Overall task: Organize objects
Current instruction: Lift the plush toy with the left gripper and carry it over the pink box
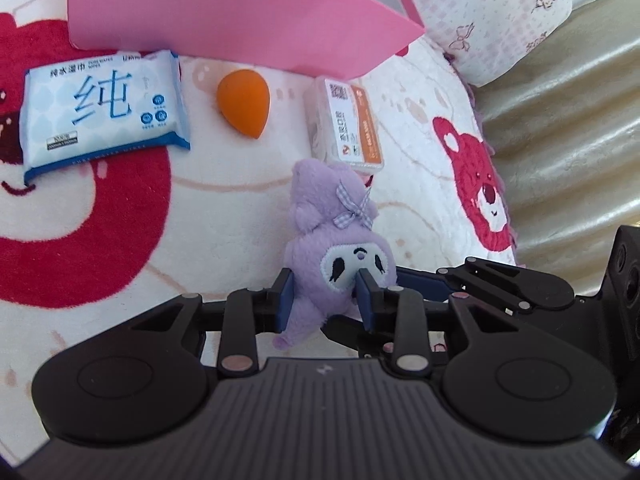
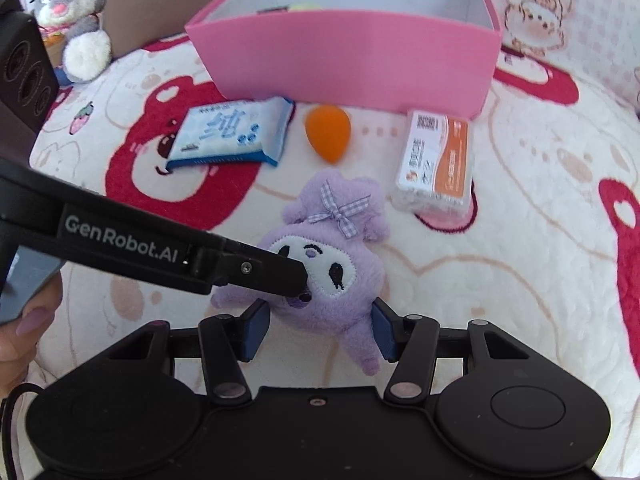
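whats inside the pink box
In the right wrist view, the pink box shows bare white inner walls, plus the tops of a dark flat item and a yellow-green thing by the far wall. The front wall hides the floor and the rest.

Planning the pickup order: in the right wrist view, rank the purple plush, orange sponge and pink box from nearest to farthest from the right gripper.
1. purple plush, between the right gripper fingers.
2. orange sponge, beyond it, centre.
3. pink box, behind, farthest.
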{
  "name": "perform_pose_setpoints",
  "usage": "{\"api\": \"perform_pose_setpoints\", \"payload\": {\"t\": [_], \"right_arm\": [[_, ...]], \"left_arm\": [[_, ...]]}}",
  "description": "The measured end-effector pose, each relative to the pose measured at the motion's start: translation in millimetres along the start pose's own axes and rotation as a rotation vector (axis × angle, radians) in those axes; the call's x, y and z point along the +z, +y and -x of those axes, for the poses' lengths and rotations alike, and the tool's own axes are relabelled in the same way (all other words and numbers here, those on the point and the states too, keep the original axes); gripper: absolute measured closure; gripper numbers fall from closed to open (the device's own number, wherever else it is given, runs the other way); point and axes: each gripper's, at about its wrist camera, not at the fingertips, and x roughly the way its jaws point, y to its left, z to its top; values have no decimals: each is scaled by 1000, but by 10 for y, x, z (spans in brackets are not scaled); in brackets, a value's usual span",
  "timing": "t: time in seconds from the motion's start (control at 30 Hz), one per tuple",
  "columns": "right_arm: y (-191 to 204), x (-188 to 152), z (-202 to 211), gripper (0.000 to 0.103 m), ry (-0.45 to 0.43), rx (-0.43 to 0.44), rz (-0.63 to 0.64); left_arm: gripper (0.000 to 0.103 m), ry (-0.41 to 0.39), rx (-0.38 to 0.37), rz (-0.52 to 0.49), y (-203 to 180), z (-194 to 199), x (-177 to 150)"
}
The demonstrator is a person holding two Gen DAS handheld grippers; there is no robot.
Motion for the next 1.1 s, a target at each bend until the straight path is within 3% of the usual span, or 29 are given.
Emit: {"api": "perform_pose_setpoints", "payload": {"t": [0.47,1.1], "right_arm": [[160,-29,262,43,-127,6,78],[409,19,853,43,-282,-47,142]], "left_arm": [[71,-58,-15,18,-42,340,-27],[71,-148,-3,-75,-475,968,-7]]}}
